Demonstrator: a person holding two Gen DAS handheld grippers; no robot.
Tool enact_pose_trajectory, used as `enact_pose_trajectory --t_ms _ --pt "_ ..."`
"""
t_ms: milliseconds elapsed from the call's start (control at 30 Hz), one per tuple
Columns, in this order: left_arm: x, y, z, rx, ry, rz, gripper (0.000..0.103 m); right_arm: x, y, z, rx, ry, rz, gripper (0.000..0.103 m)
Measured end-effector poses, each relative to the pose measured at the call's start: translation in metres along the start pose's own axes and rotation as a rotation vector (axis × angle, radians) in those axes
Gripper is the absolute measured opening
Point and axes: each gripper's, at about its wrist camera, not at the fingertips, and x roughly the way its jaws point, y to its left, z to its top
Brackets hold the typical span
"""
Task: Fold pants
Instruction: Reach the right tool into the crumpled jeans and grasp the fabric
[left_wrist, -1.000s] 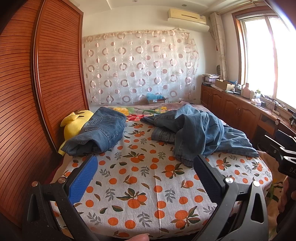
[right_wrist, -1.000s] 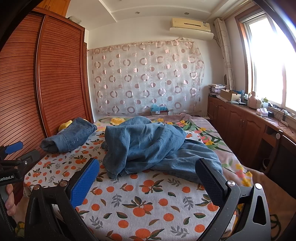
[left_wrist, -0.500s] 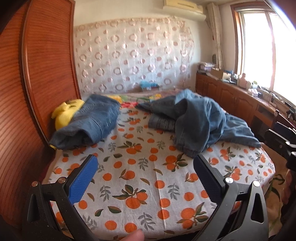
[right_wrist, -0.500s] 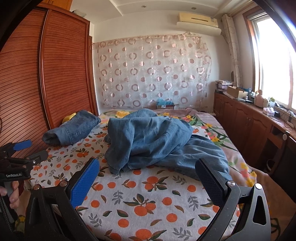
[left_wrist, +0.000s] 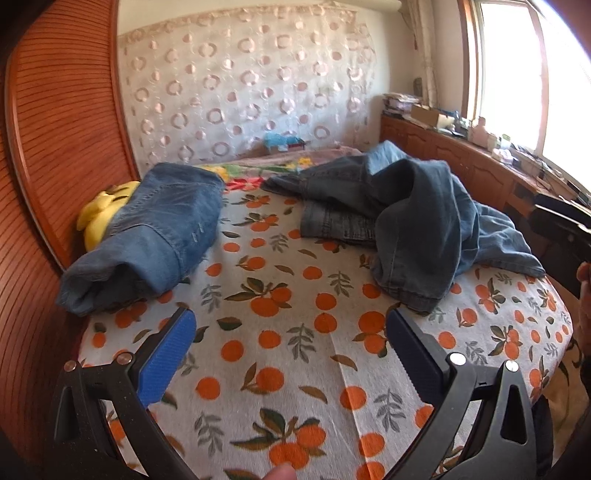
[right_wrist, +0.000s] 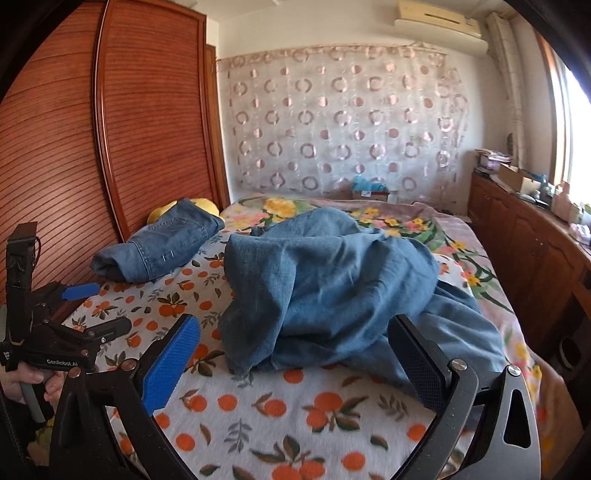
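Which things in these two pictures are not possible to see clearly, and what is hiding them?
- Yellow toy, left wrist view: mostly covered by the folded jeans; its shape is unclear.
- Crumpled jeans, right wrist view: heaped on themselves, so the waistband and leg ends cannot be found; the near edge sits behind the right gripper.
- Items on the window counter: too small and washed out by sunlight.
- Right gripper in the left wrist view: cut off by the frame edge.

We see crumpled blue denim pants (right_wrist: 325, 288), matt and coarse-woven, on a smooth orange-printed cotton bedsheet (left_wrist: 295, 362). Our tongs' ribbed blue rubber pads (right_wrist: 171, 363) sit on matt black plastic; the reddish slatted wooden wardrobe (right_wrist: 147, 122) looks glossy.
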Motion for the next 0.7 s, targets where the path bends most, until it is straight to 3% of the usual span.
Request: enact_pose_trajectory --t_ms 233,533,633,700 --pt "0.025 0.011 0.014 -0.018 0.047 -0.042 0.102 0.030 0.001 0.015 -0.062 0.054 0.048 0.092" --pt "0.041 0.016 0.034 0.008 0.055 -0.085 0.097 0.073 -0.012 0.034 -0.103 0.178 0.120 0.072" --pt "0.046 0.014 0.039 0.020 0.063 -0.106 0.093 0.078 -0.025 0.041 -0.106 0.200 0.128 0.049" --pt "0.049 0.013 0.042 0.027 0.068 -0.109 0.092 0.077 -0.034 0.047 -0.106 0.199 0.129 0.017"
